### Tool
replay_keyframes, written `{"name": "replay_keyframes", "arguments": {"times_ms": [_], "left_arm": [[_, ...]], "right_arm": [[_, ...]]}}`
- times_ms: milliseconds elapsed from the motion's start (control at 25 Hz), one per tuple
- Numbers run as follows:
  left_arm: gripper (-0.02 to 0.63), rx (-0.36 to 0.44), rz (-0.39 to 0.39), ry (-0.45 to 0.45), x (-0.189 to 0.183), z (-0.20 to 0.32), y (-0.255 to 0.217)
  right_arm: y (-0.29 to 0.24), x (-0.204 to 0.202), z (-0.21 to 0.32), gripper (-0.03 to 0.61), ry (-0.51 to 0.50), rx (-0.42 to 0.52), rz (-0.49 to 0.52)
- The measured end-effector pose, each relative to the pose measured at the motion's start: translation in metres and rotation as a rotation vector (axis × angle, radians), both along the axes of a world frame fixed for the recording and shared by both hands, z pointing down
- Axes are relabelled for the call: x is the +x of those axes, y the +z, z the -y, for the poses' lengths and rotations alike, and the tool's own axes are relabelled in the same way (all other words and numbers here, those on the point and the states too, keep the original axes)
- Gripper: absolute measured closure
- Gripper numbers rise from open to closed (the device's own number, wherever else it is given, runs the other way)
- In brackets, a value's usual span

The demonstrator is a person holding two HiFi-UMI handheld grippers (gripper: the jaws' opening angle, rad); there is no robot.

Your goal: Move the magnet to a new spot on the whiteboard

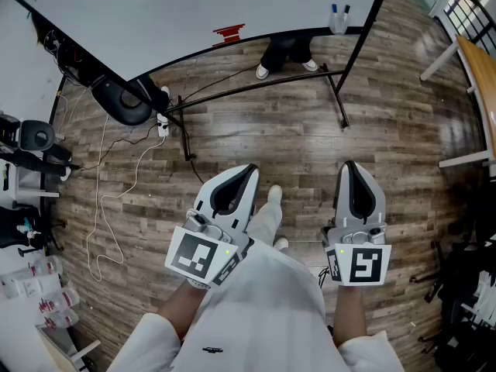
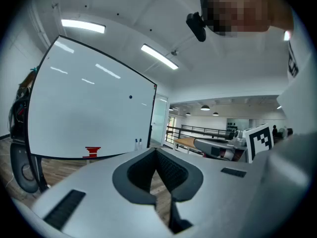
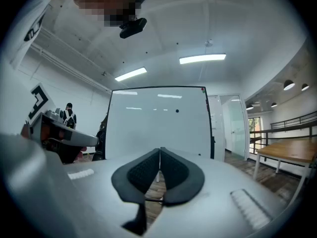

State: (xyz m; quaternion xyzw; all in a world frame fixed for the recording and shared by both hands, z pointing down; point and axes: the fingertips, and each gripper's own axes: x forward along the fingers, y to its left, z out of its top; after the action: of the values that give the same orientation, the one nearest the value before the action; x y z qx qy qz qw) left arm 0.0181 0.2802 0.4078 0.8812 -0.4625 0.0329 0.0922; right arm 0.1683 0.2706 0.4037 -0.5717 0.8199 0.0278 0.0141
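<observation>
1. Large white whiteboard in a black frame (image 1: 194, 6): top left to top centre of the head view, standing on a wood-plank floor (image 1: 271, 138).
2. Small round black magnet (image 2: 131, 96): stuck on the board face, well above the bottom ledge, far from both grippers.
3. Red object (image 1: 229, 31): on the board's bottom ledge, top centre.
4. Left gripper (image 1: 249, 173): lower centre-left, jaws together, nothing between them.
5. Right gripper (image 1: 350, 169): lower centre-right, jaws closed tip to tip, holding nothing.
6. Light wooden table (image 1: 482, 84): right edge.
</observation>
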Motion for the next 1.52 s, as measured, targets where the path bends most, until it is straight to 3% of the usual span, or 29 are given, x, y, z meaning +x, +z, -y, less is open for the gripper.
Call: {"name": "replay_keyframes", "arguments": {"times_ms": [320, 440, 640, 960, 1080, 1280, 1520], "left_arm": [[0.614, -0.023, -0.009, 0.063, 0.009, -0.057, 0.011], [0.614, -0.019, -0.012, 0.086, -0.004, -0.064, 0.009], [0.614, 0.002, -0.021, 0.087, -0.049, -0.045, -0.001], [0.614, 0.022, -0.049, 0.127, -0.118, -0.003, -0.003], [0.614, 0.021, -0.068, 0.163, -0.139, 0.011, -0.004], [0.614, -0.002, -0.090, 0.175, -0.162, 0.036, 0.000], [0.614, -0.002, -0.099, 0.188, -0.166, 0.061, 0.001]], "right_arm": [[0.003, -0.004, -0.075, 0.580, 0.016, -0.031, 0.095], [0.005, -0.016, -0.085, 0.580, 0.023, -0.023, 0.119], [0.004, -0.062, -0.065, 0.571, 0.019, -0.009, 0.008], [0.001, -0.120, -0.017, 0.580, 0.071, 0.004, 0.097], [-0.001, -0.139, -0.004, 0.580, 0.096, 0.025, 0.085], [-0.002, -0.167, 0.013, 0.580, 0.127, 0.016, 0.059], [-0.003, -0.172, 0.037, 0.580, 0.136, 0.018, 0.044]]}}
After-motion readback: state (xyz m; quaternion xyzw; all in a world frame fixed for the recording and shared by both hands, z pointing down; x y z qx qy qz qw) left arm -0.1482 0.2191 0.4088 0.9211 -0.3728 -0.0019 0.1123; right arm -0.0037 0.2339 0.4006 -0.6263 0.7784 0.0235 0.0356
